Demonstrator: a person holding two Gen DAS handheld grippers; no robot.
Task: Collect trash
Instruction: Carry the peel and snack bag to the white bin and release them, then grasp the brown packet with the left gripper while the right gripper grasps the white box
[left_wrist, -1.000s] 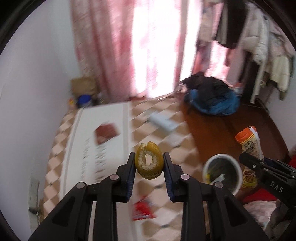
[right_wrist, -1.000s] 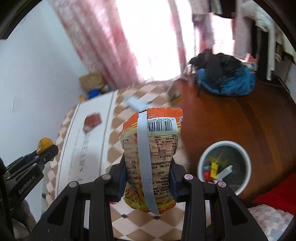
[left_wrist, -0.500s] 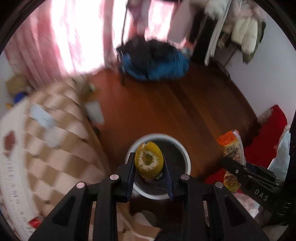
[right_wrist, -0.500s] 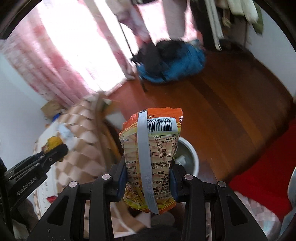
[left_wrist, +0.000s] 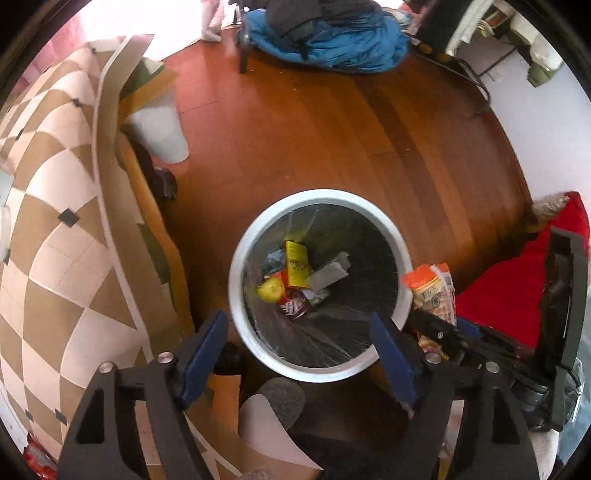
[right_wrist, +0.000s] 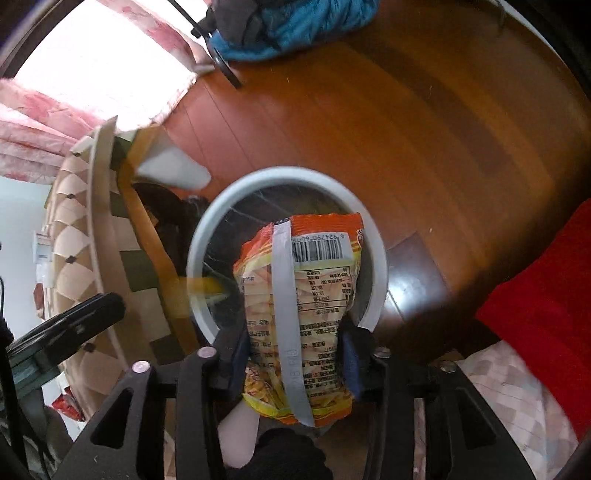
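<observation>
A white-rimmed trash bin (left_wrist: 321, 192) with a clear liner stands on the wood floor, holding several wrappers. A yellow fruit peel (left_wrist: 270, 290) lies inside it at the left. My left gripper (left_wrist: 295, 321) hangs over the bin's near rim, jaws opening wide, nothing between them. An orange snack bag (right_wrist: 306, 295) stands upright between the pads of my right gripper (right_wrist: 295, 332), whose jaws are opening; the pads still touch the bag's sides. The bag hovers over the bin (right_wrist: 280, 172). In the left wrist view the snack bag (left_wrist: 430, 291) sits at the bin's right rim.
A bed with a brown-and-white checked quilt (left_wrist: 55, 221) runs along the left, its wooden frame close to the bin. A white sack (left_wrist: 162, 133) stands by the bed. Blue and dark clothing (left_wrist: 332, 37) is piled at the far side. Red cloth (left_wrist: 517, 288) lies right.
Both grippers swung from above the bed to over the bin and tilted down. The left jaws opened and the peel dropped into the bin. The right jaws widened slightly around the bag.
</observation>
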